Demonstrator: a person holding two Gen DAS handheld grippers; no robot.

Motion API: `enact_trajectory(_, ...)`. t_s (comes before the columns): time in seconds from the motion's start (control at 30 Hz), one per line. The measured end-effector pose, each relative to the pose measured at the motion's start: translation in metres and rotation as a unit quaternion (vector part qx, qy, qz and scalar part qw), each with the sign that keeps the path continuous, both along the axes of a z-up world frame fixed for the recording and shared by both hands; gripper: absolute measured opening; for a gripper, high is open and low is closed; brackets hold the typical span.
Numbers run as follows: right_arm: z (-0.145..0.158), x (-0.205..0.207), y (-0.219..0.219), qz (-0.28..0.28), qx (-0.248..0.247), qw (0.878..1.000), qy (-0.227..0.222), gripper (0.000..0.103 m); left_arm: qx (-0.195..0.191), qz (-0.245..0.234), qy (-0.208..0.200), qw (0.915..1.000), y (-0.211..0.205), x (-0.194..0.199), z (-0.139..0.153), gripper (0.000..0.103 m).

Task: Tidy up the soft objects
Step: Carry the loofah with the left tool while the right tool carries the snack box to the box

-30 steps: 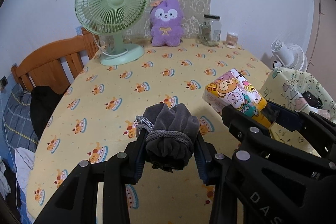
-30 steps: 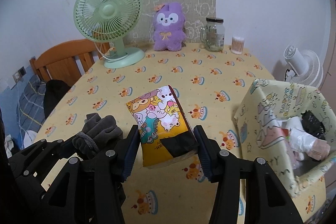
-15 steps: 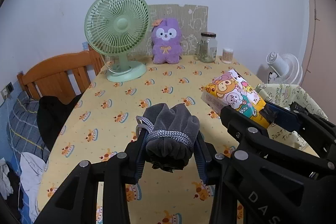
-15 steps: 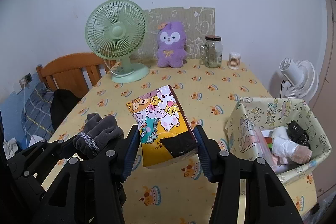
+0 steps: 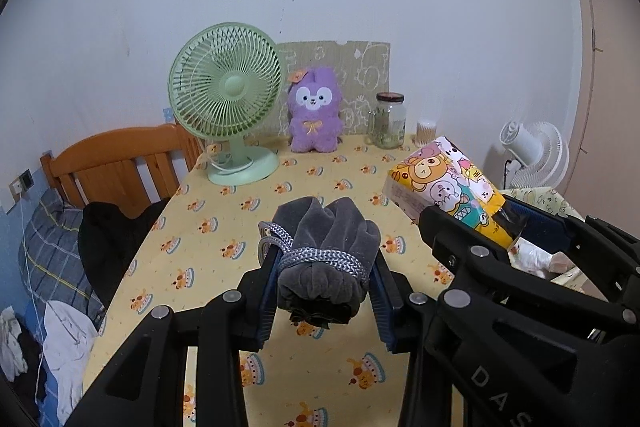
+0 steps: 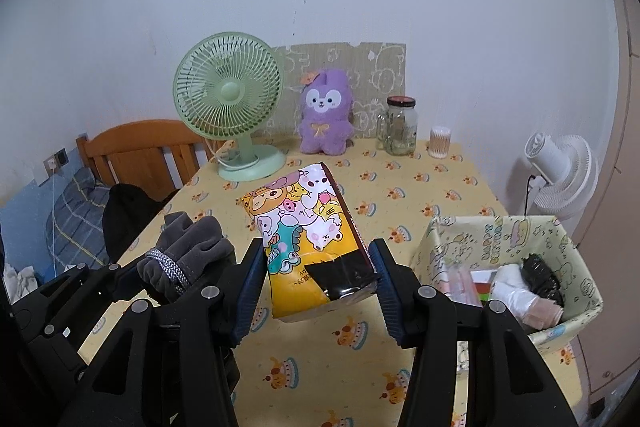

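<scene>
My left gripper [image 5: 326, 291] is shut on a bundled grey glove [image 5: 328, 251] with a striped cuff, held above the yellow tablecloth; the glove also shows in the right wrist view [image 6: 188, 255]. My right gripper [image 6: 316, 279] is shut on a cartoon-printed tissue pack [image 6: 308, 231], also held above the table; the pack shows in the left wrist view [image 5: 448, 191]. A patterned open box [image 6: 576, 255] with soft items inside sits at the table's right edge, to the right of the right gripper.
At the back of the table [image 6: 440, 195] stand a green desk fan [image 6: 232, 107], a purple plush toy [image 6: 326, 119], a glass jar [image 6: 400, 127] and a cotton-swab tub [image 6: 440, 143]. A wooden chair [image 6: 140, 155] with dark clothing stands left; a white fan [image 6: 560, 171] stands right.
Both grippers have risen and drawn back from the table with their objects still held. More of the patterned box and its contents shows in the right wrist view.
</scene>
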State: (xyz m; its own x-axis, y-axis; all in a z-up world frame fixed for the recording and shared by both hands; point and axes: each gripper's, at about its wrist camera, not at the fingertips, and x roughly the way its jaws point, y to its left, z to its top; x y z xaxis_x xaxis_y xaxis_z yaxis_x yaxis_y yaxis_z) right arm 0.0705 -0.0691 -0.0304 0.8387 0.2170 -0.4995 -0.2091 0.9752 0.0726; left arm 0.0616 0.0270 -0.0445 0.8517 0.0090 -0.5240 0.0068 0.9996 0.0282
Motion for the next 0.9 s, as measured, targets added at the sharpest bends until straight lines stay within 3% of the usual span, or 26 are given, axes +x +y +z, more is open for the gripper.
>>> enact_trajectory(0.9, 0.028, -0.011, -0.062, -0.041, -0.002, 0.998, -0.037, 0.055, -0.005, -0.041, -0.042, 0.9983, -0.06, 0.001, 0.028, 0.041)
